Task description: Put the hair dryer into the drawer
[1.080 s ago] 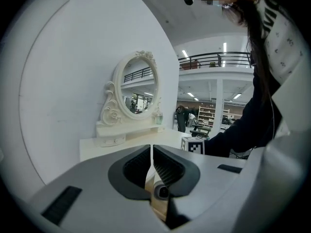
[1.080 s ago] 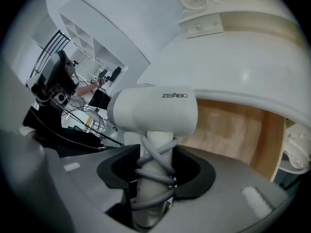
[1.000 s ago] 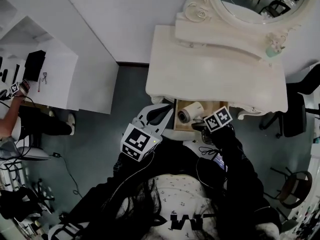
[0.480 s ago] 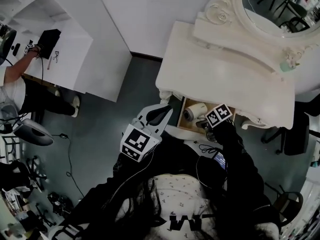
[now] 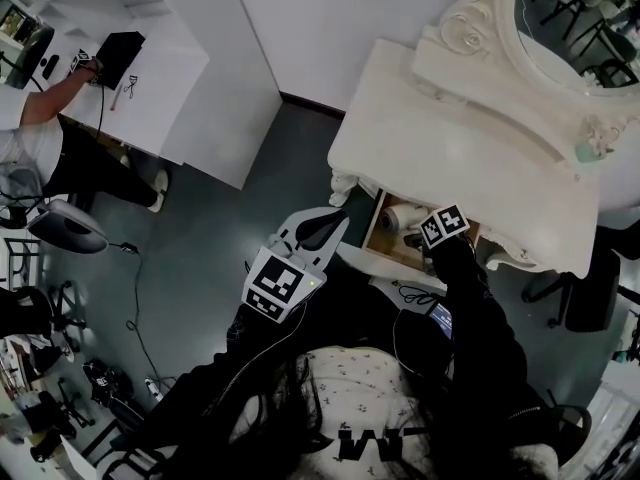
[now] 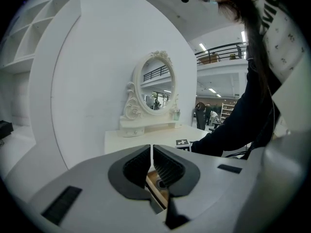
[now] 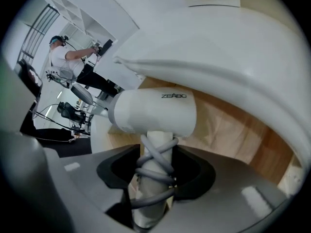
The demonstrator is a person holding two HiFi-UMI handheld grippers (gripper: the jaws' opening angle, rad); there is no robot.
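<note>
The white hair dryer (image 7: 155, 111) has its grey cord wound round the handle, and my right gripper (image 7: 155, 166) is shut on that handle. It hangs low inside the open wooden drawer (image 7: 233, 130), under the white tabletop's edge. In the head view the hair dryer (image 5: 404, 218) lies in the drawer (image 5: 385, 243) with my right gripper (image 5: 428, 236) just behind it. My left gripper (image 5: 325, 226) hovers left of the drawer, its jaws together with nothing in them. In the left gripper view the left gripper (image 6: 152, 165) points at the drawer (image 6: 158, 186).
A white dressing table (image 5: 450, 158) with an oval mirror (image 5: 575, 18) stands over the drawer. A white desk (image 5: 150, 78) stands at the far left, with a person (image 5: 60, 138) working at it. Cables and stands lie on the dark floor (image 5: 200, 258).
My right gripper has sunk with the hair dryer, which now sits deeper in the drawer under the table edge. The left gripper has shifted a little. The head view has swung left.
</note>
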